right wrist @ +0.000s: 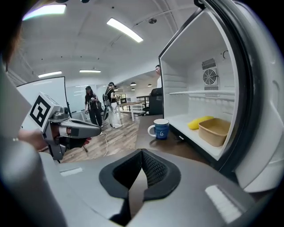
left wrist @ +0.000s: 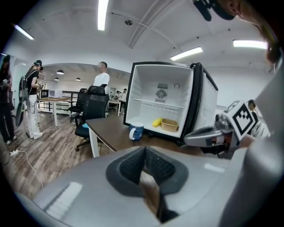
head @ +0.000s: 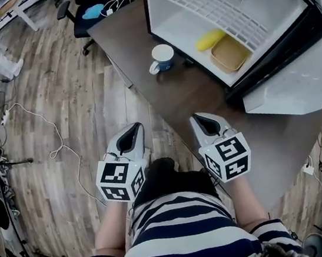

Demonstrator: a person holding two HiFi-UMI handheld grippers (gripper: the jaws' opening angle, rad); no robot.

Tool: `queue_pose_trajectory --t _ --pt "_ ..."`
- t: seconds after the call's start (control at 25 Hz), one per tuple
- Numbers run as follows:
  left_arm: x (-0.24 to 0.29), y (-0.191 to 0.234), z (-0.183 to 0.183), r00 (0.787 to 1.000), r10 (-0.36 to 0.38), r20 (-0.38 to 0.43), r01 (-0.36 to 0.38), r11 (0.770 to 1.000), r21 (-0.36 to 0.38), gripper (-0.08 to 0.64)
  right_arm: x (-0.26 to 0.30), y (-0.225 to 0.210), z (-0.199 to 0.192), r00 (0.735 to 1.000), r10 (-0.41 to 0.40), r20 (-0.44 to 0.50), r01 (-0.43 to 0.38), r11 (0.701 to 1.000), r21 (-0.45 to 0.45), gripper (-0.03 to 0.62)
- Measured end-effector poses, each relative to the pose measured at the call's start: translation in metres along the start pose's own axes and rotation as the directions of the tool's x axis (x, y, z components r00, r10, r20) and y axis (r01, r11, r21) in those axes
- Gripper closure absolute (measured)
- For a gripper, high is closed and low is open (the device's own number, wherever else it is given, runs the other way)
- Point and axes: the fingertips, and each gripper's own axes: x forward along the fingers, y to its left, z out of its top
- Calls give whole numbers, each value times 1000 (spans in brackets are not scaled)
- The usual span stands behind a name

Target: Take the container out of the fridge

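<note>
Tan plastic container (head: 230,54) is what we're after, and it's sitting on the floor of the fridge (head: 162,12), close to the front lip and over on the side where the door (head: 297,85) hangs open. A yellow thing (head: 210,39) lies just beside it, on the side away from the door and a bit deeper into the fridge; I can't tell if the two touch. A blue and white mug (head: 162,57) stands on the table (head: 163,101) just outside the fridge opening, at the end away from the door. Both grippers are held well back from the fridge, close to the person's body. The left gripper (head: 130,138) has its pads pressed together with nothing between them, and the right gripper (head: 205,123) is the same, closed and empty. What matters here is that the container lies ahead and off to the right of both, so the right gripper is the nearer one and has the straighter line into the fridge, clear of the mug. The container looks roughly square, maybe slightly longer front to back, though I wouldn't swear to it. My guess is the jaws need to open before going in, then pinch the wall nearest the fridge opening.
</note>
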Motion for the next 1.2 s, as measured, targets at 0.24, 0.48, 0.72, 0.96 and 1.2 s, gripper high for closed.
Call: queue_pose_trajectory --t 0.24,0.48,0.72,0.96,1.2 --pt "34 -4 29 986 -166 21 167 986 -6 560 18 -26 15 992 -129 -15 127 988 -89 587" --pt "68 14 34 976 -215 -35 218 969 119 560 44 -54 26 966 -253 -51 243 959 -147 537" --pt "98 31 38 964 -257 -72 266 950 162 560 62 -88 32 923 -375 -80 359 918 -168 496" --pt "124 34 43 948 -304 -93 316 931 181 560 76 -121 42 881 -463 -96 440 877 -196 471" --pt "146 19 42 924 -366 -114 382 899 212 560 84 -147 42 838 -532 -120 492 833 -252 462"
